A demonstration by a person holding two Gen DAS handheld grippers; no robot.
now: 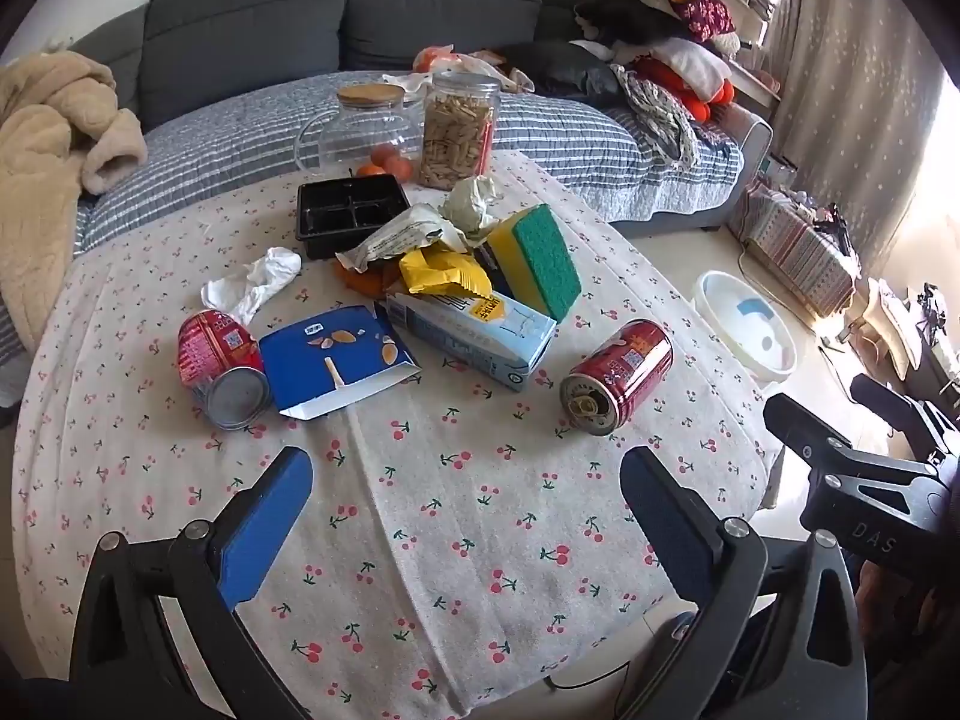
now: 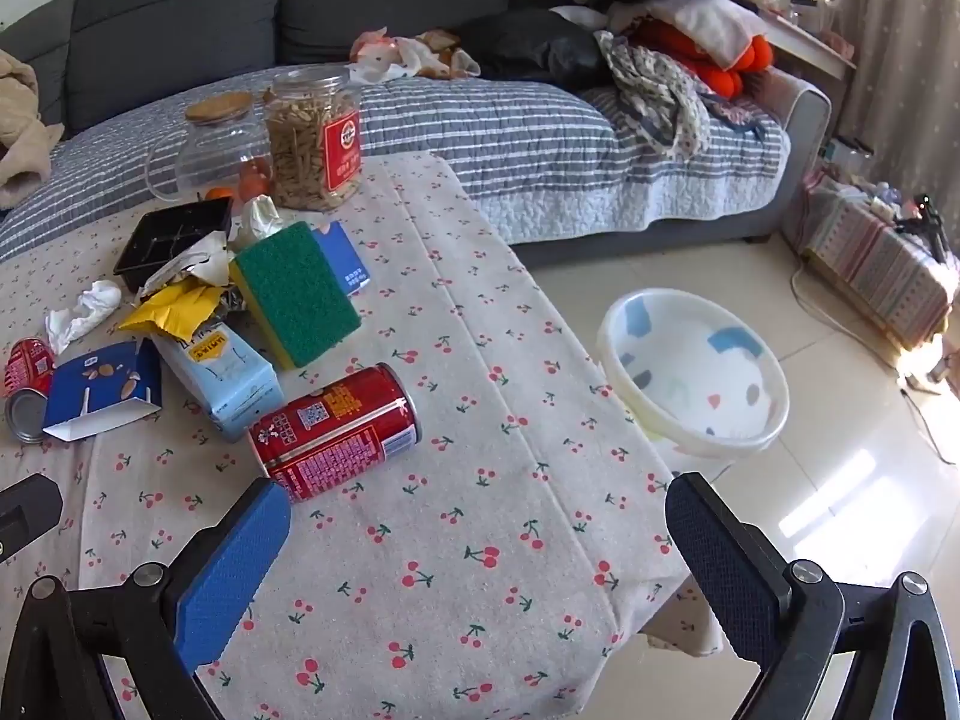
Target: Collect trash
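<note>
On the cherry-print tablecloth [image 2: 480, 510], right gripper [image 2: 474, 576] wide, empty: straddle the red can [image 2: 334, 430] near the right edge across its sides, then carry to the white bin [image 2: 690, 372].

Home living room, sofa [image 1: 336, 12] (laundry [image 1: 660, 30] piled)

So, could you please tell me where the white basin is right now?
The white basin sits on the floor off the table's right edge, at the right in both views.

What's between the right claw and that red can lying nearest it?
Nothing but bare cherry-print tablecloth; the right wrist view shows the right gripper open just short of the can.
</note>
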